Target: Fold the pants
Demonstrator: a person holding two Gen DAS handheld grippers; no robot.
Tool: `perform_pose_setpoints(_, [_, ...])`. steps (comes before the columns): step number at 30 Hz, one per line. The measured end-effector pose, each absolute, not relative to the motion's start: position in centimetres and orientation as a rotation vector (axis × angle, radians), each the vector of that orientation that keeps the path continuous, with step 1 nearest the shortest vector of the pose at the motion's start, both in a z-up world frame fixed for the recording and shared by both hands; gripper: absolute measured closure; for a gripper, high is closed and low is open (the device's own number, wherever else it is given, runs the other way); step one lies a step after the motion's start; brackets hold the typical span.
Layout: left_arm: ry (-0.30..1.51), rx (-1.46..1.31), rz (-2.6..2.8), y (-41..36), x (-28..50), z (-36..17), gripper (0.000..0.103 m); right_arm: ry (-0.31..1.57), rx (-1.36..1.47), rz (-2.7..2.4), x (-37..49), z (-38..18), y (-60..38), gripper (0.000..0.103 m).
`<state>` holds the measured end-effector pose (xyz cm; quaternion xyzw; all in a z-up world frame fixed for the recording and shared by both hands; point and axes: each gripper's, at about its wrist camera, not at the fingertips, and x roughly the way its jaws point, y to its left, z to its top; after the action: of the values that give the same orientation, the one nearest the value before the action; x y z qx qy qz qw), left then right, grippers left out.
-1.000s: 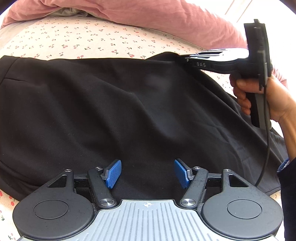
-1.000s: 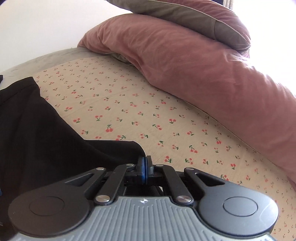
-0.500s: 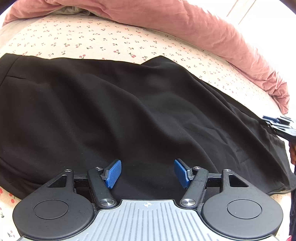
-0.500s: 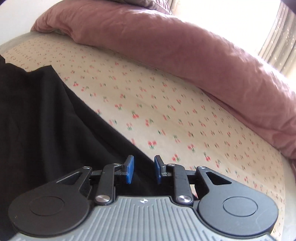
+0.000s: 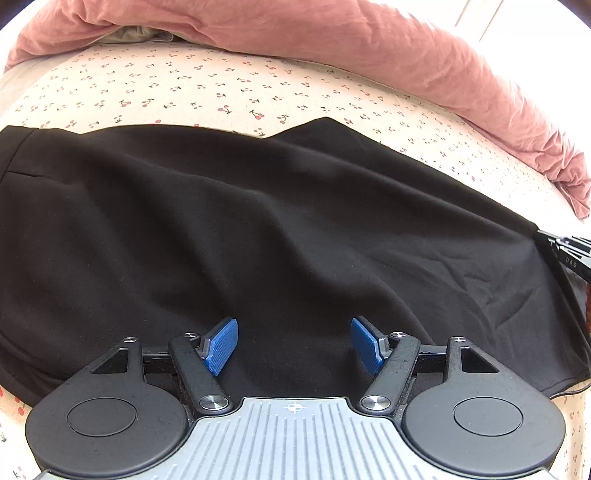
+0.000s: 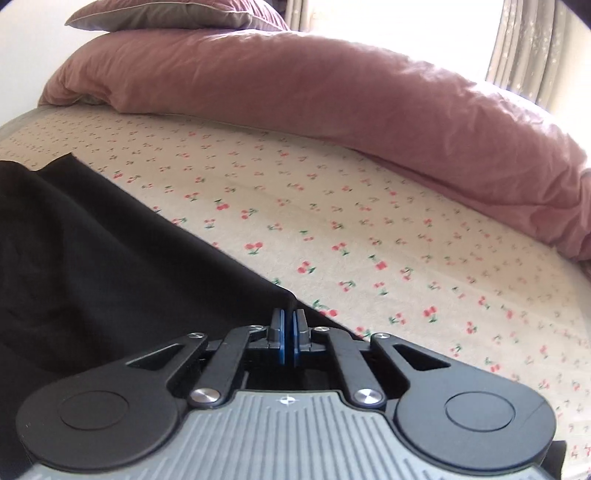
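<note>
Black pants [image 5: 258, 229] lie spread across the cherry-print bed sheet [image 5: 221, 88]. My left gripper [image 5: 294, 345] is open, its blue pads wide apart just above the near edge of the fabric, holding nothing. My right gripper [image 6: 288, 334] is shut on a corner of the pants [image 6: 110, 266], the cloth pinched between its blue pads. In the left wrist view the right gripper [image 5: 565, 247] shows at the far right edge, at the pants' right corner.
A rolled pink duvet [image 6: 332, 96] runs along the far side of the bed, with a grey-pink pillow [image 6: 177, 14] on top. Curtains and a bright window [image 6: 535, 44] stand behind. Bare sheet [image 6: 406, 240] lies to the right of the pants.
My right gripper let go of the far upper edge, moved to the pants' right corner, opened, then shut on it. The left gripper stayed open and nearly still.
</note>
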<state>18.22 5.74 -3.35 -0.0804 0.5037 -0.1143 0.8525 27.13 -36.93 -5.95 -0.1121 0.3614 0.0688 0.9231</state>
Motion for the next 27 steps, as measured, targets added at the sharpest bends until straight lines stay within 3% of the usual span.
perform_pose_setpoints(5, [1.056,-0.161,-0.250,5.9,17.6,-3.2,0.034,0.755,-0.354,0.114,27.8,-7.7,-35.9,0.098])
perform_pose_setpoints(6, [1.056,-0.162,-0.253,5.9,17.5,-3.2,0.034,0.755,-0.365,0.109,27.5,-7.6,-36.1,0.084])
perform_pose_setpoints(7, [1.056,-0.165,-0.255,6.0,17.5,-3.1,0.034,0.773,-0.343,0.091,27.4,-7.1,-36.9,0.063])
perform_pose_setpoints(9, [1.055,-0.168,-0.262,6.1,17.5,-3.1,0.034,0.780,-0.242,0.053,26.4,-5.7,-39.9,0.056])
perform_pose_setpoints(13, [1.056,-0.171,-0.272,6.4,17.3,-2.9,0.034,0.788,-0.037,-0.206,23.3,-4.6,-49.0,0.057])
perform_pose_setpoints(18, [1.056,-0.169,-0.274,6.4,17.3,-2.9,0.034,0.805,0.136,-0.415,18.3,-7.4,-57.0,0.067])
perform_pose_setpoints(20, [1.054,-0.148,-0.265,6.0,17.4,-3.0,0.034,0.757,0.172,-0.406,17.5,-8.0,-57.5,0.086])
perform_pose_setpoints(21, [1.051,-0.139,-0.260,5.8,17.4,-3.0,0.034,0.767,0.141,-0.424,17.8,-7.9,-57.3,0.103])
perform_pose_setpoints(27, [1.037,-0.112,-0.256,5.4,17.1,-3.0,0.033,0.786,0.072,-0.528,18.3,-7.2,-57.6,0.103])
